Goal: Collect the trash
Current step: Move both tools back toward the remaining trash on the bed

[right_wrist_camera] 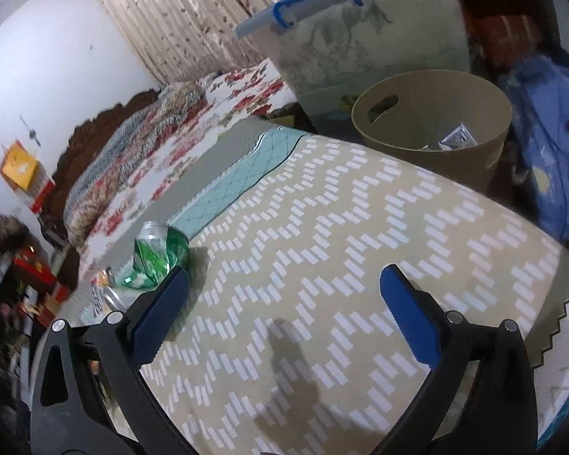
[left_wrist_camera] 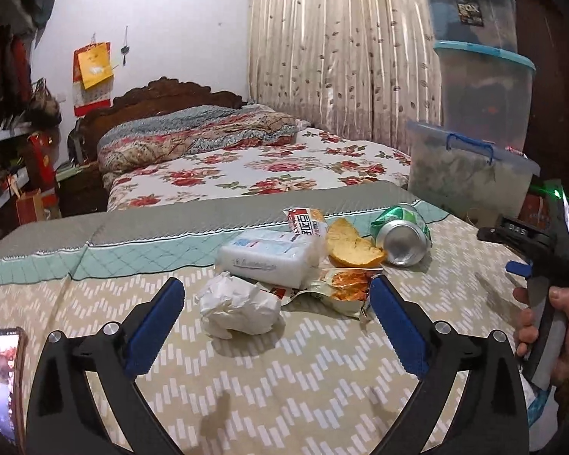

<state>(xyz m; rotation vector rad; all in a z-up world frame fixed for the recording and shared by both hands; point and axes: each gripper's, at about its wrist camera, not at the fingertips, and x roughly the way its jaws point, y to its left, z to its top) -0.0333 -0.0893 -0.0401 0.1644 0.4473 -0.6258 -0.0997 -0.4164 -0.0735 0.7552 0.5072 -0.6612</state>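
Note:
On the patterned cloth lies a heap of trash: a crumpled white tissue [left_wrist_camera: 239, 309], an opened orange snack wrapper [left_wrist_camera: 339, 288], a white tissue pack [left_wrist_camera: 271, 252], a red-and-white wrapper [left_wrist_camera: 307, 222], a piece of bread [left_wrist_camera: 351, 244] and a crushed green can [left_wrist_camera: 402, 229]. My left gripper [left_wrist_camera: 275, 295] stands open, with the tissue just ahead of its blue pads, untouched. My right gripper [right_wrist_camera: 284, 284] is open over bare cloth, and the crushed can [right_wrist_camera: 157, 258] sits beyond its left finger [right_wrist_camera: 159, 314]. A tan bin [right_wrist_camera: 432, 129] with a scrap inside stands past the table's far edge.
Stacked plastic storage boxes [left_wrist_camera: 478, 87] rise at the far right, the lowest one [right_wrist_camera: 360, 26] behind the bin. A bed with a floral cover [left_wrist_camera: 246, 167] lies beyond the table. A phone [left_wrist_camera: 3, 383] rests at the near left. A hand [left_wrist_camera: 554, 337] holds the other gripper's handle at the right.

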